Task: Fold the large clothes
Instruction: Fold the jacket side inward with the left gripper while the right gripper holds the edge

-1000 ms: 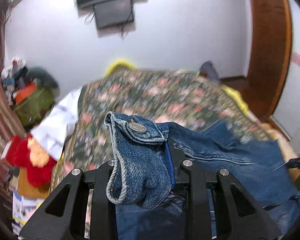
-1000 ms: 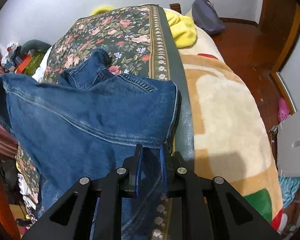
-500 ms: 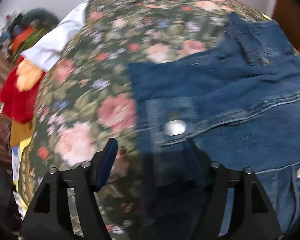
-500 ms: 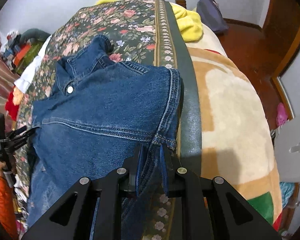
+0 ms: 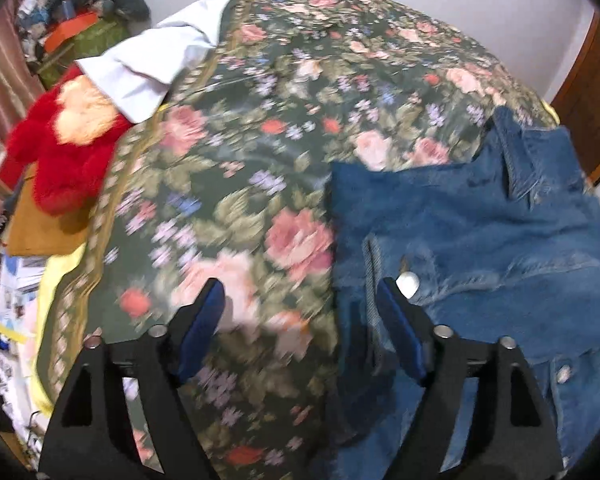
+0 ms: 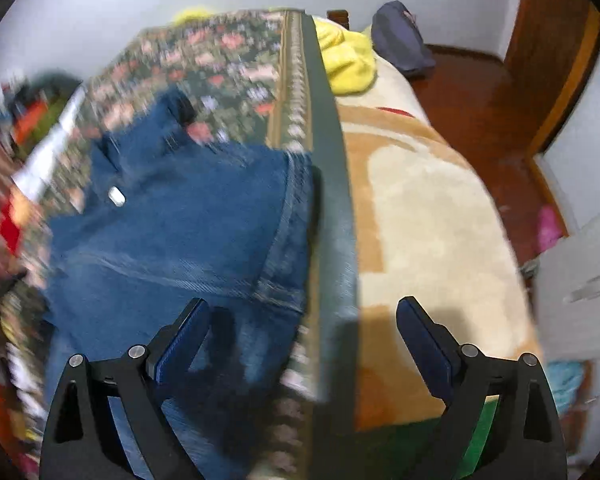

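The left wrist view showed the denim jacket (image 5: 480, 240) lying on the floral bedspread (image 5: 260, 120), toward its right side, with a metal button (image 5: 408, 283) just beyond the right-hand finger; only this view took in the red plush toy (image 5: 60, 148) and the white cloth (image 5: 148, 68) off the bed's left edge. The right wrist view alone showed the bedspread's dark green border (image 6: 332, 200), the cream and tan blanket (image 6: 428, 216) beside it, a yellow cloth (image 6: 348, 60) and a dark blue bag (image 6: 400, 40) at the far end; there the jacket's hem lay just against the border. The left gripper (image 5: 300, 308) was spreading its jaws wide, pads touching nothing, the jacket's edge lying below the gap; the right gripper (image 6: 302, 320) was likewise opening, jaws wide apart over the hem and border, gripping nothing.
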